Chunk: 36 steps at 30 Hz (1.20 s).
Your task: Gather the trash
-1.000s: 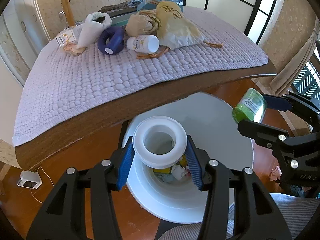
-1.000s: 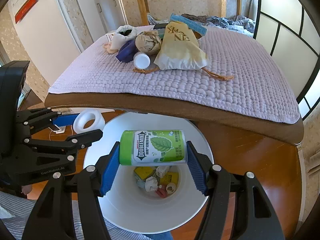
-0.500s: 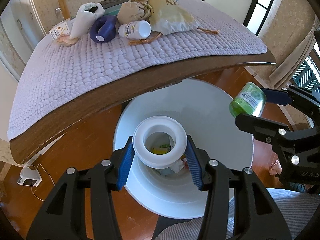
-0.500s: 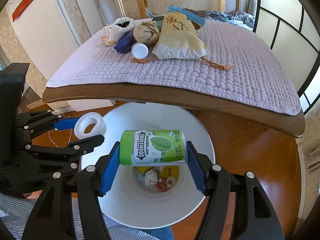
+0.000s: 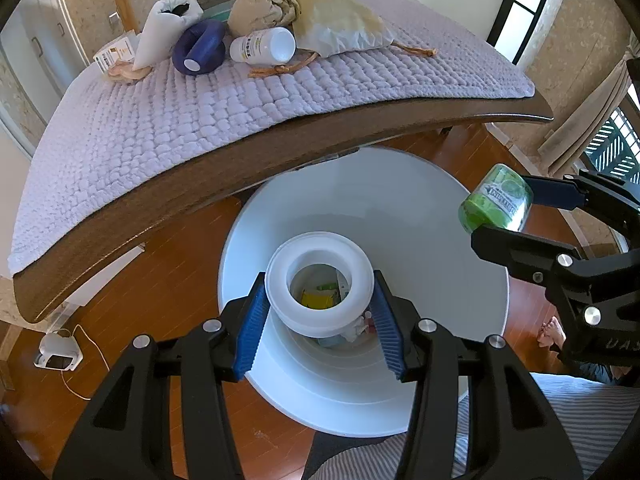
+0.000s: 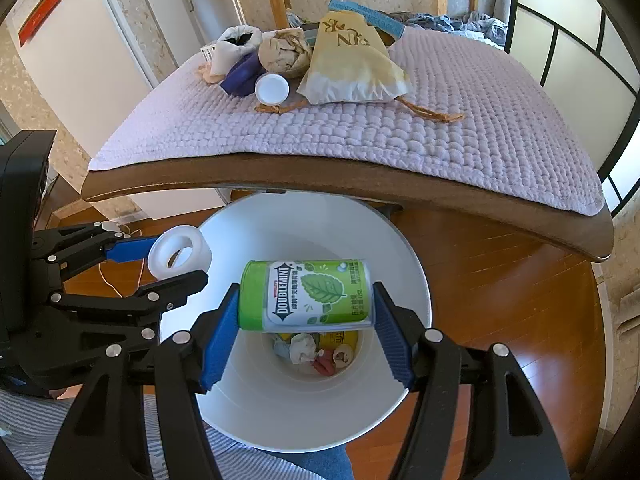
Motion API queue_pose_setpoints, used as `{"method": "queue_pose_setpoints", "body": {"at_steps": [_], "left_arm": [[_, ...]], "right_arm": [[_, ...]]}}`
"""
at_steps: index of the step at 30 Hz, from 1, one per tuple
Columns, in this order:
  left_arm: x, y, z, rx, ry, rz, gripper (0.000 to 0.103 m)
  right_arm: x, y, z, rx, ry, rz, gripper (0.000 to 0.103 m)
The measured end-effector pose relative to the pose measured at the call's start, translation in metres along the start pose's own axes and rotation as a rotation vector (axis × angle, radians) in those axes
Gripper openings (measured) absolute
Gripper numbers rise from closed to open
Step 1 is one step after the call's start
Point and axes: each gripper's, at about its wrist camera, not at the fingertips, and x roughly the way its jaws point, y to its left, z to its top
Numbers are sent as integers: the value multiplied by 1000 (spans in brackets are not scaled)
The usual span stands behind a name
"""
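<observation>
1. Two items are held at once, both over the white bin (image 6: 404, 264), so one trip clears two pieces of trash.
2. My left gripper (image 5: 318, 312) is clamped on the white tape roll (image 5: 320, 284), pads on its outer wall, hole facing the camera. I hold it over the bin mouth so it should fall straight in on release.
3. My right gripper (image 6: 306, 320) is clamped on the green Doublemint canister (image 6: 306, 294), pads on its two ends, canister lying sideways. That grip keeps the round body from rolling out.
4. In the left view the canister (image 5: 496, 204) sits near the bin's right rim, so I judge it less centred than the roll.
5. The bin stands on the wood floor (image 6: 500, 280), partly tucked under the table edge (image 6: 360, 184), close to where the trash lies.
6. The bin bottom already holds crumpled paper and wrappers (image 6: 316, 350).
7. More trash waits on the quilted mat (image 5: 200, 112) at the far end: white bottle (image 5: 262, 46), blue ring (image 5: 198, 48), crumpled brown paper (image 5: 262, 12), yellow paper bag (image 5: 336, 20), white pouch (image 5: 166, 28).
8. Next step, I judge: open both claws and drop.
</observation>
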Motion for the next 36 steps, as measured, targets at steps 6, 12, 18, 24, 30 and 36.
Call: {"method": "queue_pose_setpoints", "body": {"at_steps": [6, 12, 18, 24, 30, 36], "left_arm": [[8, 2, -3, -2, 16, 1, 52], [21, 2, -5, -2, 38, 4, 52], [30, 7, -10, -1, 57, 5, 52], [41, 5, -12, 3, 73, 5, 52], [43, 8, -10, -3, 57, 24, 82], [42, 15, -8, -8, 59, 14, 82]], "right_arm": [[14, 2, -1, -10, 23, 0, 63], [24, 1, 1, -10, 32, -3, 63], [33, 1, 1, -10, 40, -6, 63], [41, 2, 1, -14, 58, -7, 63], [44, -1, 4, 0, 50, -42, 78], [45, -4, 8, 13, 44, -47, 78]]}}
